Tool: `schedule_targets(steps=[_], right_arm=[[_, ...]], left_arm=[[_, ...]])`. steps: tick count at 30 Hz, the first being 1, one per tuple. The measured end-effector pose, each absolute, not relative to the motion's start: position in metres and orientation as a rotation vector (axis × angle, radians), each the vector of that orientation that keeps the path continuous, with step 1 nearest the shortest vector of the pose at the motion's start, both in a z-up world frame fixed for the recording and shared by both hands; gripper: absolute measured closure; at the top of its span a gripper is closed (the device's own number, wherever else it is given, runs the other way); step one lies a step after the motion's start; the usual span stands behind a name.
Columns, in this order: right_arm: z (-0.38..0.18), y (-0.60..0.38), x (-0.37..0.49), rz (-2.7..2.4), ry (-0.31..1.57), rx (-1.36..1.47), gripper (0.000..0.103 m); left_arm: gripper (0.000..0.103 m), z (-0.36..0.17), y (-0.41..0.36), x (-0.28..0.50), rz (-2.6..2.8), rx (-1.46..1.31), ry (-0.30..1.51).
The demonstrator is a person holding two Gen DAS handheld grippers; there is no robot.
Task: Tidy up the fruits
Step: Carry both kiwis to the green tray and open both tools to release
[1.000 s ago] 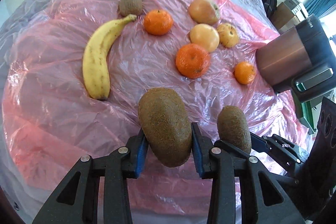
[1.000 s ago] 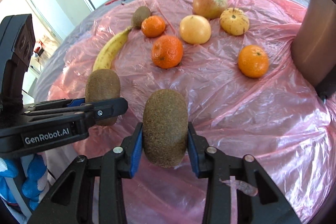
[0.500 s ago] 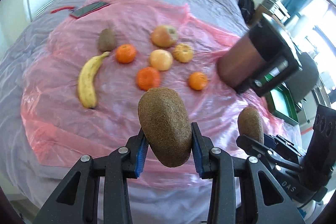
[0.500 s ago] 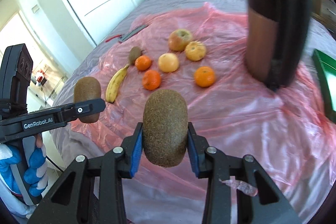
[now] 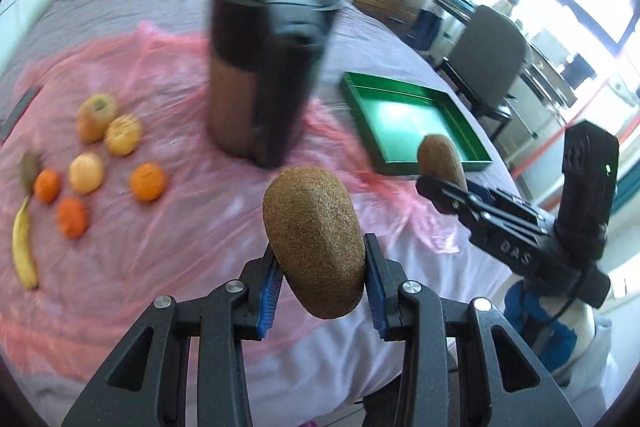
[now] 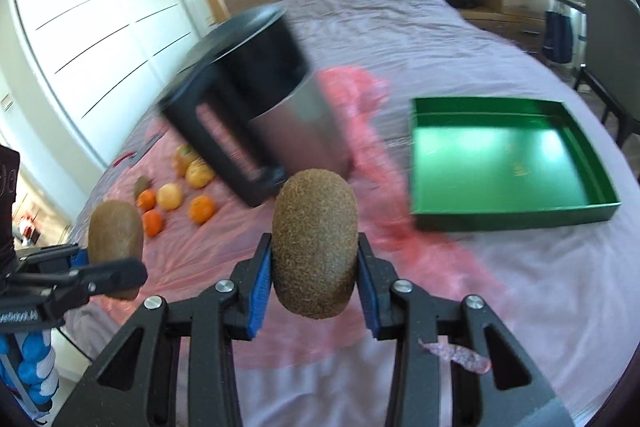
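Both kiwis are fuzzy brown — the left tool's kiwi (image 5: 314,247) and the right tool's kiwi (image 6: 314,247) alike — and each sits between blue pads on black arms. The tray (image 6: 516,215) is glossy green with a pale sheen on its floor. A translucent pink plastic sheet (image 5: 180,227) covers the lilac-grey bed (image 6: 420,27). The jug (image 5: 264,79) is black above, coppery brown below. On the sheet lie orange mandarins (image 5: 148,182), a yellow banana (image 5: 22,247) and yellowish apples (image 5: 123,135) — one tinged reddish.
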State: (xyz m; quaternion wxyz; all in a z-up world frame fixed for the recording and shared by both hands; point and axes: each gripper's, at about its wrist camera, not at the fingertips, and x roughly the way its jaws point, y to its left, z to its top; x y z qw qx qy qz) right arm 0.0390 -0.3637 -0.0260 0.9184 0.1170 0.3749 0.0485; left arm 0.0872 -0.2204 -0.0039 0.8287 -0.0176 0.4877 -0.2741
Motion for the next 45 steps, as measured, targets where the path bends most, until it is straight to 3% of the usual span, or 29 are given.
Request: schedule_targets(steps=[10,22,34,45], right_arm=[[-0.035,-0.505,0.104,-0.121,0.758,0.233,0.099],[-0.099,-0.596,0.190,-0.228,0.804,0.216,0.099],[-0.126,-0.611,0.204,-0.211,0.851,0.202,0.099],[-0.131,-0.590,0.223,-0.152,0.871,0.160,0.097]], left_arm=[[0.070,-0.012,-0.371,0.148,-0.702,0.090,1.034],[0.070,-0.091,-0.465,0.235,-0.715,0.161,1.080],[0.071,-0.134,-0.490,0.284,-0.588,0.253,1.041],[0.071,-0.141,-0.456,0.244,-0.425,0.286,1.010]])
